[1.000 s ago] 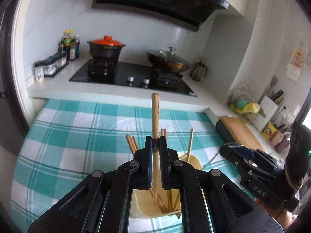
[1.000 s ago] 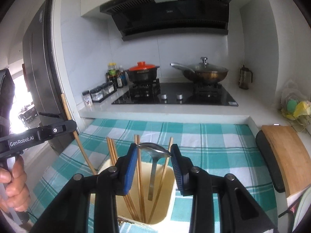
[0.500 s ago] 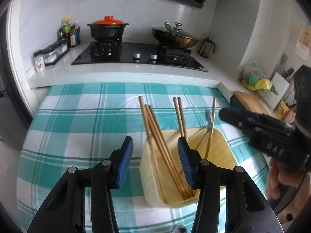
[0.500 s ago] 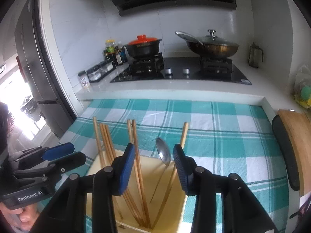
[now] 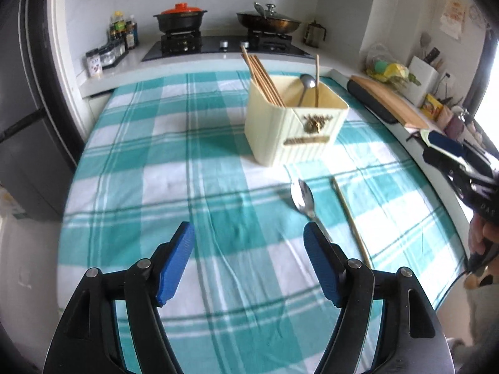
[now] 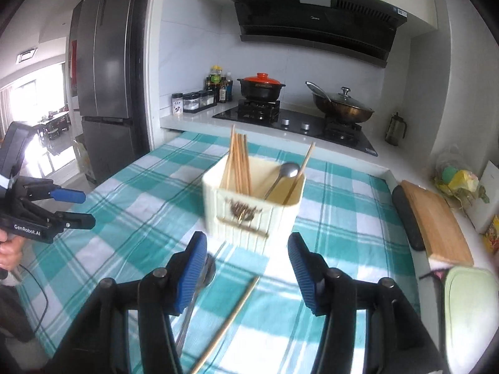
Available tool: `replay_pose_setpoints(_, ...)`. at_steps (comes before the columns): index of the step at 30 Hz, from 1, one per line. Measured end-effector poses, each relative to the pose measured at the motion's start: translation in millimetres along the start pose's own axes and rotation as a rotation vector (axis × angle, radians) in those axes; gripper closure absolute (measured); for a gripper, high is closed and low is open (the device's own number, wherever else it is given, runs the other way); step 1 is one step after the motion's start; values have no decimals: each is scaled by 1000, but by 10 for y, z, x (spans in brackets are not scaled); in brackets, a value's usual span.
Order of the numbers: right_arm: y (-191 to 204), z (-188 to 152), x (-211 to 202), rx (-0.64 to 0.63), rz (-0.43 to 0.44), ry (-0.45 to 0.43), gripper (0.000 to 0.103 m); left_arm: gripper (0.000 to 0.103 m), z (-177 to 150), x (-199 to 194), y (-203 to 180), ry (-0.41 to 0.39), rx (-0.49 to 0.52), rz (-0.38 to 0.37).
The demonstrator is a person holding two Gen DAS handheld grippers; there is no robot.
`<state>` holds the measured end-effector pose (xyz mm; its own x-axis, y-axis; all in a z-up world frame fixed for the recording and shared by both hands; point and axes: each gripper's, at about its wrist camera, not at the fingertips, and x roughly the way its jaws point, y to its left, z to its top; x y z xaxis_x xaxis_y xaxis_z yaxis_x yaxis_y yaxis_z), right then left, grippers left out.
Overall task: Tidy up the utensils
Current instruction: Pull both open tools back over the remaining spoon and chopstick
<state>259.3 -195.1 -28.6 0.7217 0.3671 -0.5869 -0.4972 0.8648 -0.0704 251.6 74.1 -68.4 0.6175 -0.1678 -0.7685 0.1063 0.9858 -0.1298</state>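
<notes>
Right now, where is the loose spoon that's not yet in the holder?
In the left wrist view the loose spoon lies on the checked cloth, in front of the cream holder, beside a single chopstick on its right.

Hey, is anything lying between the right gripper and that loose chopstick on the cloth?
Nothing visible does. The loose chopstick lies bare on the checked cloth, running up between the open fingers of the right gripper. A spoon lies beside it, apart, near the left finger.

light: daylight, bright, blown out at window [image 5: 489, 93] far right and doorway [image 6: 34, 99] far left | glare: white patch on tablecloth [image 6: 277, 268] | blur: motion smear on holder [image 6: 249, 212], loose spoon [image 5: 302, 198] | distortion: fisheye bowing, dark corners
</notes>
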Motion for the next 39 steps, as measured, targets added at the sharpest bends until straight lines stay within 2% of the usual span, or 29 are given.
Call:
replay_pose_setpoints(4, 204, -611, -268, 102, 18, 25, 48, 29, -478, -65, -166, 8, -115, -126)
replay_pose_setpoints(7, 301, -967, -397, 128, -3, 43, 48, 29, -691, -74, -342, -4, -134, -136)
replay_pose_setpoints(11, 372, -1262, -477, 109, -55, 90, 48, 29, -818, -69, -515, 30, -119, -158)
replay_pose_setpoints(17, 333, -1310, -549, 153, -72, 74, 48, 24, -824, -201, -653, -7, -91, -129)
replay_pose_setpoints(21, 348, -1313, -554, 146, -76, 71, 48, 21, -853, -208, -641, -27, -90, -81)
replay_pose_setpoints(39, 354, -1452, -391, 166, -76, 127, 48, 21, -982, 82, -542, 31, -123, 3)
